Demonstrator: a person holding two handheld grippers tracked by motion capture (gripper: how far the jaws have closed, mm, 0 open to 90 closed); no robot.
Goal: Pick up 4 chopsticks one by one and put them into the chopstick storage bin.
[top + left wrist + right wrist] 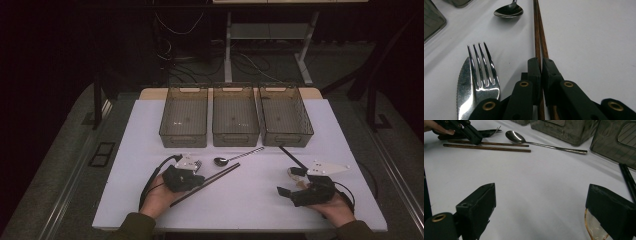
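My left gripper [201,180] [541,62] lies low on the white table with its jaws shut, the tips resting over a pair of brown chopsticks [216,179] [539,32] that run on ahead of it. The frames do not settle whether a stick is pinched. A fork [483,72] lies on a knife [462,85] just left of those jaws. A steel spoon [235,156] [508,11] [515,136] lies beyond. My right gripper [287,181] [541,195] rests at the right, open wide over bare table. The left gripper [472,133] also shows in the right gripper view, on the brown chopsticks [486,147].
Three clear bins [184,117] [235,117] [286,117] stand in a row at the back of the white table top [250,200]. A black pair of chopsticks [292,156] [627,180] lies in front of the right bin. Dark floor surrounds the table.
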